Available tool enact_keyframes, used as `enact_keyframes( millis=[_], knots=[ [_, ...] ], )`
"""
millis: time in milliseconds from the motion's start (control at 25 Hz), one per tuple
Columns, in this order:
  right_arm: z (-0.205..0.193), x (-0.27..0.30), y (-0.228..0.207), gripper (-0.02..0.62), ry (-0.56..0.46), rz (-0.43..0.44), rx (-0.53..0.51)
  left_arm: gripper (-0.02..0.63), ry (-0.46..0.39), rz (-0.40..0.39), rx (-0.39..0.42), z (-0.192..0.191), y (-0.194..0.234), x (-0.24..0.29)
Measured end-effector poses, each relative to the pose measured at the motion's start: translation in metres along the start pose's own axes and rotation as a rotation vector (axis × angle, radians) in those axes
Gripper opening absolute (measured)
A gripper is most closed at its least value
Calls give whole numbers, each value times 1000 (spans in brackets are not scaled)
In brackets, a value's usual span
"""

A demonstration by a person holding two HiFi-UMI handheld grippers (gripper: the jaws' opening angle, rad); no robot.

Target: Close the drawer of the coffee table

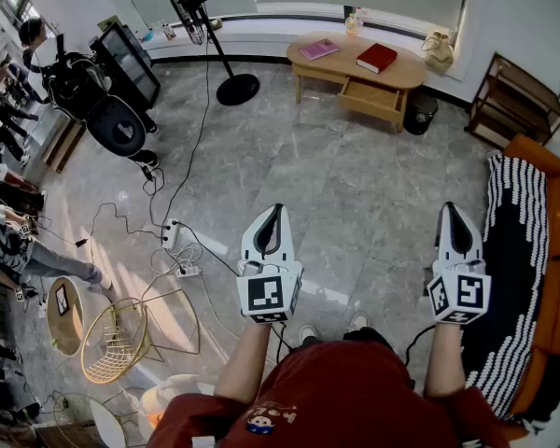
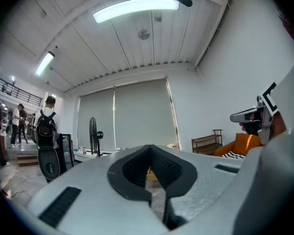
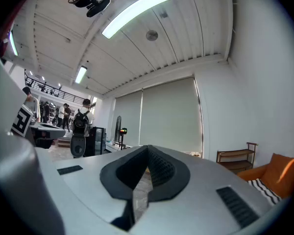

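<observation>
The left claw (image 1: 276, 207) is pointing level across the room with its two jaws pressed together and nothing between them. The right claw (image 1: 452, 207) is pointing the same way, and its jaws are shut and empty too. Both claws are sitting low in the middle of the head view, well apart from each other, with a person in a red shirt (image 1: 345, 399) holding them.

A wide grey floor (image 1: 355, 185) is lying between the claws and the far wall, and nothing is standing on that stretch. A fan (image 1: 235, 89) on a stand is standing in the upper left. White plugs (image 1: 173, 238) and wires are lying on the floor left of the left claw. A wire chair (image 1: 117, 339) is sitting in the lower left. An orange sofa (image 1: 558, 203) with a striped blanket (image 1: 518, 250) is running down the right side, near the right claw. A shelf (image 1: 518, 101) is standing in the upper right.

The table (image 1: 347, 61) is standing at the top of the frame by the far wall, well apart from both claws. A pink book (image 1: 318, 49) and a red book (image 1: 376, 58) are lying on it. Its drawer (image 1: 373, 101) is sticking out toward the claws. A dark bin (image 1: 420, 113) is standing just right of the drawer.
</observation>
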State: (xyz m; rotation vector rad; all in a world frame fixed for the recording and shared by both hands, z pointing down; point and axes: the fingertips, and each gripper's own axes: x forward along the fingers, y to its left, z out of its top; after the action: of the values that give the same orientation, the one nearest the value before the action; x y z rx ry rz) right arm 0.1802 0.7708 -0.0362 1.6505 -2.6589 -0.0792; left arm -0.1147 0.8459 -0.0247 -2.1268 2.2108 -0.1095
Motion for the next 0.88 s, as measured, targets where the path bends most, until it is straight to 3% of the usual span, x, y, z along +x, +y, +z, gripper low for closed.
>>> enact_keyframes(
  millis=[520,880],
  knots=[
    [-16,-1,-53,-2,0,-23,7,6,-15,-60,10,2,-59,38],
    [-28,2,-115,-3,1,-68,8,6,-1,-96,29,2,-113,75]
  ],
)
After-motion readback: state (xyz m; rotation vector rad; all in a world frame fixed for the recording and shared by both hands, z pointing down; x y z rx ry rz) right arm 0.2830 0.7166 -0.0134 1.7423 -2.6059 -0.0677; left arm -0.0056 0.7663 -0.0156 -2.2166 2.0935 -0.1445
